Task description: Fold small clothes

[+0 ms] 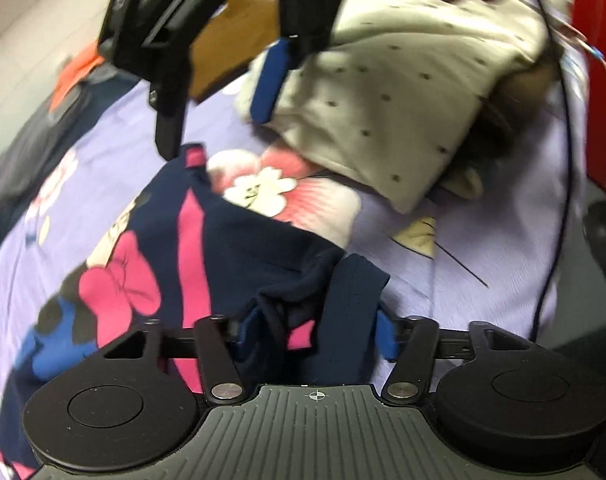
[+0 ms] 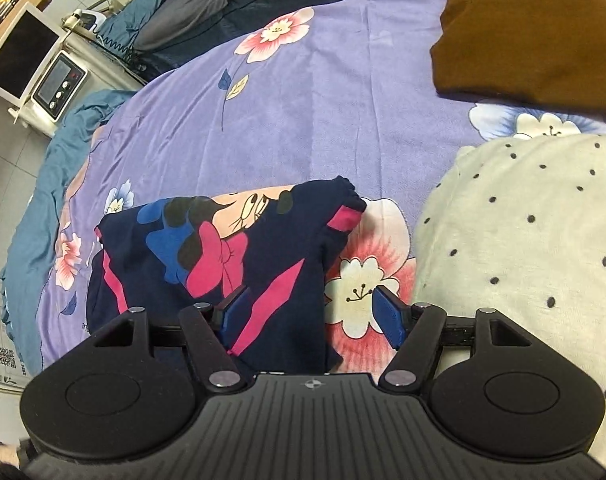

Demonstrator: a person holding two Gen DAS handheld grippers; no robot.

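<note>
One navy garment (image 2: 239,264) | long axis toward tongs (image 2: 311,320) | waistband far

The navy garment (image 2: 223,248) carries pink stripes and a cartoon mouse; the bedsheet (image 2: 303,112) is lilac with flowers; the cream cloth (image 2: 523,240) is dark-dotted.

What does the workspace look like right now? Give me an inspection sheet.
Surface: bed with purple floral sheet.
Job's things: navy cartoon-print garment, partly folded on the sheet.
Clutter: cream dotted garment beside it; brown garment beyond.
Grippers: left gripper shut on the navy garment's bunched edge; right gripper open, jaws not pressing the cloth.
Cables: black cable across the sheet's edge.
Surroundings: blue quilt, white device with dials on a stand.
</note>
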